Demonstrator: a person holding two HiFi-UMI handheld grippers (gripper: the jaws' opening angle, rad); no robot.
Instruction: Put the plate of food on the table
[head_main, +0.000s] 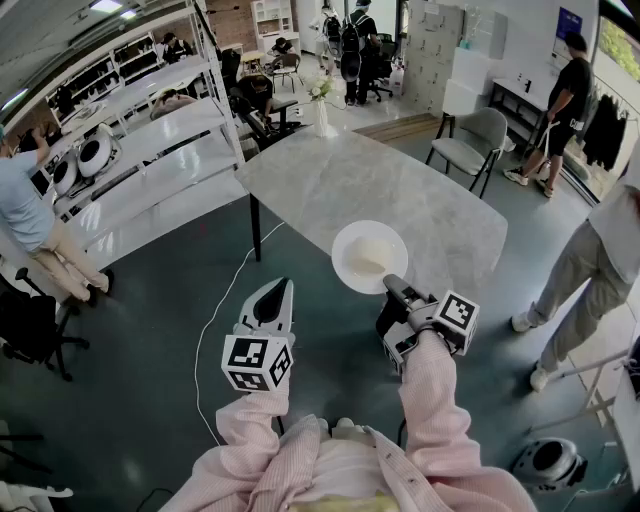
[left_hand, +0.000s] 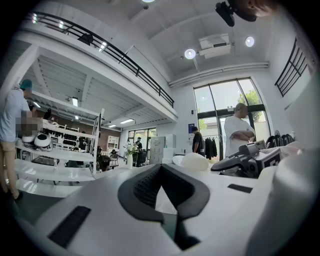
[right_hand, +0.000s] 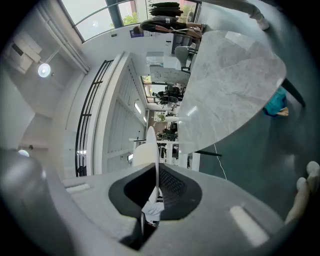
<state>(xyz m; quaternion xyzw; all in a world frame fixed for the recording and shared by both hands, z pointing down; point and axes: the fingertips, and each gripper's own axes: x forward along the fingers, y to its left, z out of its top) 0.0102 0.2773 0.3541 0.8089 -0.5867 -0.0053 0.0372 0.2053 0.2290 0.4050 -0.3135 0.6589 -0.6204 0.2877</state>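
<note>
A round white plate (head_main: 369, 256) with a pale mound of food (head_main: 367, 262) hangs level over the near edge of the grey marble table (head_main: 340, 180). My right gripper (head_main: 393, 290) is shut on the plate's near rim. In the right gripper view the plate (right_hand: 151, 145) shows edge-on between the jaws of the right gripper (right_hand: 157, 172), with the table (right_hand: 230, 95) beyond it. My left gripper (head_main: 272, 293) is to the left of the plate, off the table, shut and empty. The left gripper view shows the left gripper (left_hand: 161, 167), the plate (left_hand: 194, 161) and the right gripper (left_hand: 240, 162).
A vase of flowers (head_main: 320, 105) stands at the table's far end. A grey chair (head_main: 470, 140) is at the far right, white shelving (head_main: 150, 150) along the left. One person (head_main: 590, 270) stands close on the right, another (head_main: 30, 220) on the left. A white cable (head_main: 225, 310) lies on the floor.
</note>
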